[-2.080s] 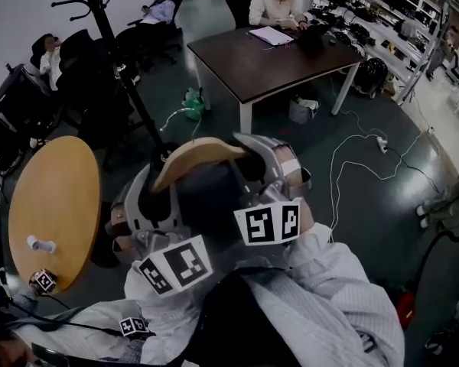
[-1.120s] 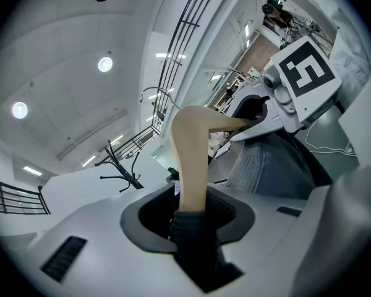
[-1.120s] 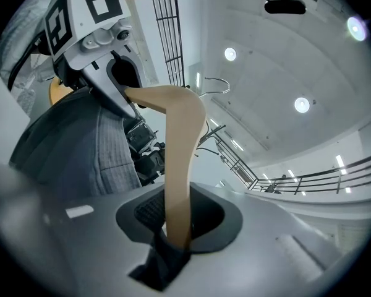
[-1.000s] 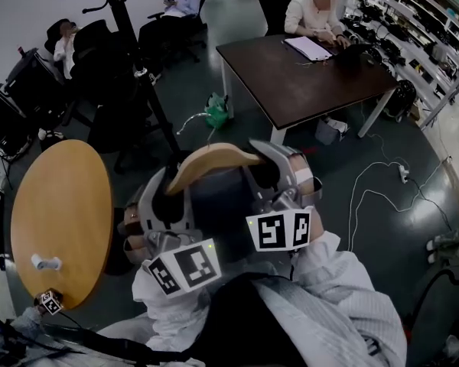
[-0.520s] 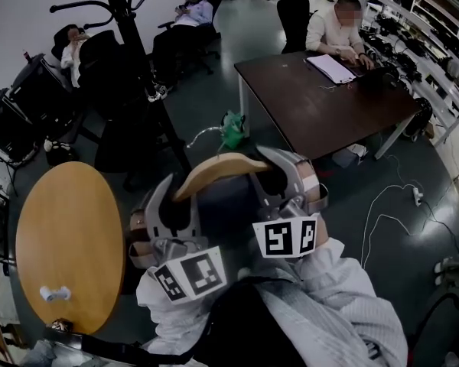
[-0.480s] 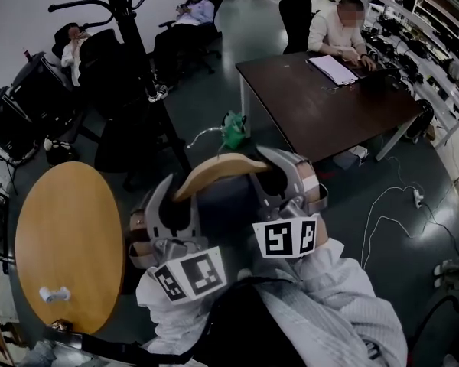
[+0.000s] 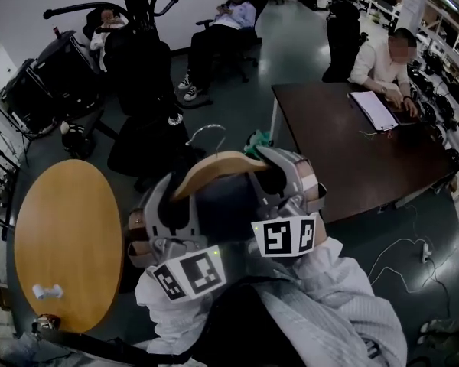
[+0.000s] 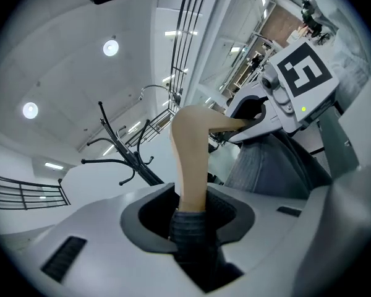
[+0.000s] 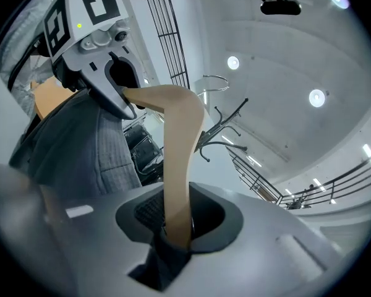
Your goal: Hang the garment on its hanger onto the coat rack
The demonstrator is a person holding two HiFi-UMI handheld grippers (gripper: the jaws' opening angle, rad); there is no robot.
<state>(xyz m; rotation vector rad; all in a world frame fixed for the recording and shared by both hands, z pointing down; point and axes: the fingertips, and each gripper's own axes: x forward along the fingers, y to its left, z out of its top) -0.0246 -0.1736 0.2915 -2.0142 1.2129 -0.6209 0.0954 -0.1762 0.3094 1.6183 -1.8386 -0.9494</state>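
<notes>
A pale wooden hanger (image 7: 214, 167) with a metal hook (image 7: 206, 132) carries a dark grey garment (image 7: 222, 205) and is held up in front of me. My left gripper (image 7: 168, 205) is shut on its left arm and my right gripper (image 7: 283, 178) is shut on its right arm. In the left gripper view the hanger (image 8: 188, 159) rises from between the jaws over garment cloth (image 8: 191, 240). The right gripper view shows the hanger (image 9: 176, 166) clamped the same way. The black coat rack (image 7: 141, 21) stands ahead at upper left, apart from the hook, and shows as coat rack (image 8: 120, 147) and coat rack (image 9: 222, 132).
A round wooden table (image 7: 61, 243) with a small white object (image 7: 46, 290) is at my left. A dark rectangular table (image 7: 352, 144) with a seated person stands at right. Black chairs (image 7: 46, 82) and seated people surround the rack's base.
The view has swung: the coat rack and chairs have come closer and more central, the dark table has slid right. Both grippers keep the same hold on the hanger.
</notes>
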